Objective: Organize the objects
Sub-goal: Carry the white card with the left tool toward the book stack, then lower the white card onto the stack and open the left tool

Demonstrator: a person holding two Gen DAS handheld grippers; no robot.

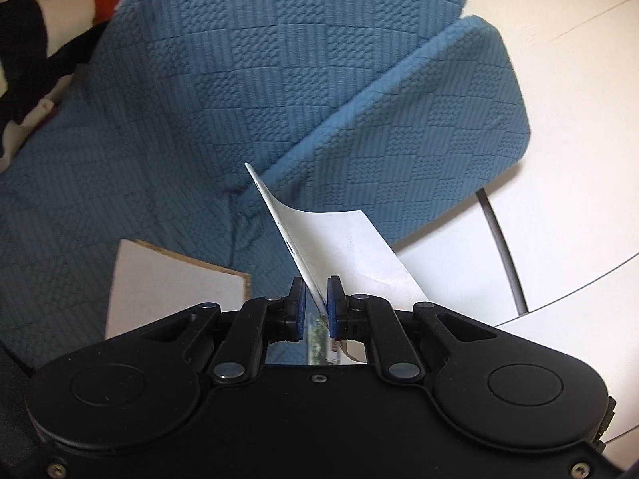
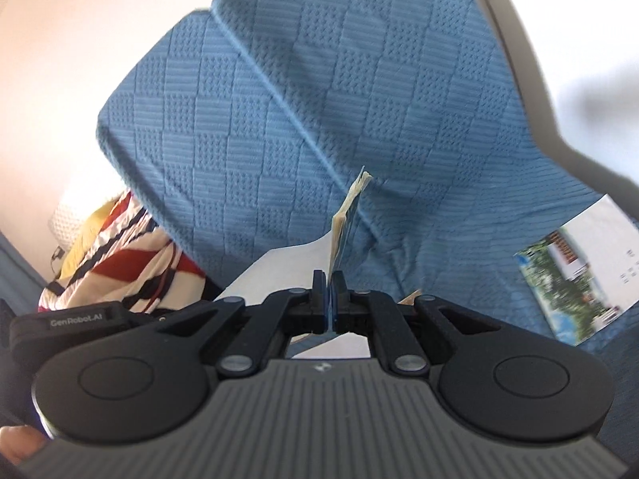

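My left gripper (image 1: 316, 291) is shut on a thin white booklet (image 1: 343, 247), held on edge above a blue textured sofa (image 1: 199, 99), with a white sheet curling off to the right. My right gripper (image 2: 330, 283) is shut on a thin blue-covered booklet (image 2: 347, 215) with yellowed page edges, held upright in front of the blue sofa cushion (image 2: 259, 119). A white page (image 2: 287, 267) lies behind its left finger. Another booklet (image 2: 579, 275) with a green photo cover lies flat on the sofa seat at the right.
A white board with a wooden edge (image 1: 175, 283) lies on the seat at lower left. A striped red, black and white cloth (image 2: 120, 247) sits on the sofa, also in the left wrist view (image 1: 44, 20). White tiled floor (image 1: 579, 119) is at right.
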